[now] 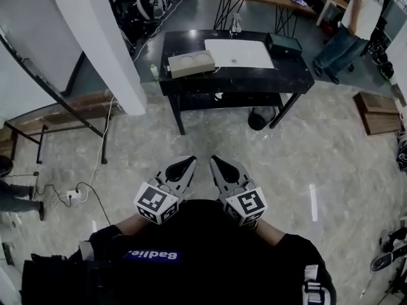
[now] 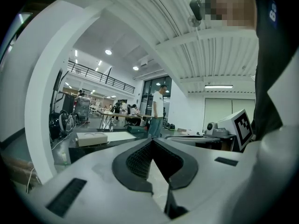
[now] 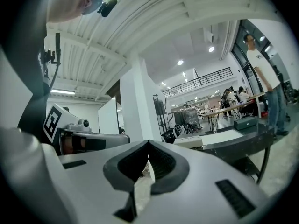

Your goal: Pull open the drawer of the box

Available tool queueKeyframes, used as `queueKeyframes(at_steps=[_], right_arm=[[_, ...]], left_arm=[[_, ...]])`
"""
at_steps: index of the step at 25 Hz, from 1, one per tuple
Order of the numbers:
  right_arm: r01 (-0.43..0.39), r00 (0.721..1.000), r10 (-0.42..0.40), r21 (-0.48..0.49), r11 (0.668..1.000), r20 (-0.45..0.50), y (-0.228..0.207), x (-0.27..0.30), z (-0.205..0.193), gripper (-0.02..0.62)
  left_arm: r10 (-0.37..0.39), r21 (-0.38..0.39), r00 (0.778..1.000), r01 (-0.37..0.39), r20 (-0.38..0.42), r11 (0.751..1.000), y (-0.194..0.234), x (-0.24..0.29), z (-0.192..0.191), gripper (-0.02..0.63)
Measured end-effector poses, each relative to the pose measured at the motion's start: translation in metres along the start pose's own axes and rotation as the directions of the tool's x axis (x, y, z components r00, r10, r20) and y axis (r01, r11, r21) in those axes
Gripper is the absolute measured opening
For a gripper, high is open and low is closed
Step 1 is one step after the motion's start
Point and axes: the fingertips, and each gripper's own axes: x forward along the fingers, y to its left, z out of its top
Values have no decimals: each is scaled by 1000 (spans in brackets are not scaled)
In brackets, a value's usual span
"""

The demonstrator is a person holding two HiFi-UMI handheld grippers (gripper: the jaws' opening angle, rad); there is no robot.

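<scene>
In the head view both tools were held close to the person's body at 6 o'clock, side by side and pointing toward 12, well apart from the table. The left gripper had its jaws pressed together at the tips with nothing between them, which the left gripper view confirmed: the two dark pads met in a closed V at the left gripper's front end. The right gripper was the same, its jaws together and empty, and in the right gripper view the tips of the right gripper touched above the ribbed pads. The box, pale beige with two round hollows in its lid, sat on the black table toward 12 o'clock from the grippers, at the table's left end. It also showed far off in the left gripper view and in the right gripper view. A white mat lay just beside the box at its 3 o'clock, and a dark green case stood at the mat's 3 o'clock. A person in a white shirt and jeans stood near the table's right end, at 2 o'clock. A broad white pillar rose at 10 o'clock, and a power strip lay on the floor at 9 o'clock.
</scene>
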Motion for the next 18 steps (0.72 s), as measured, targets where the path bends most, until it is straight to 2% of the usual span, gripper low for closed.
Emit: queueKeyframes(at_steps=[9, 14, 18], right_arm=[[-42, 998, 44, 37, 998, -39, -32, 27, -12, 0], [-44, 997, 45, 21, 999, -66, -46, 67, -15, 0], [2, 997, -2, 0, 1000, -82, -71, 111, -12, 0]], left_arm=[[35, -13, 999, -35, -32, 999, 20, 31, -5, 2], [48, -40, 999, -48, -16, 998, 63, 46, -4, 2], [9, -49, 1000, -9, 1, 999, 108, 75, 1, 2]])
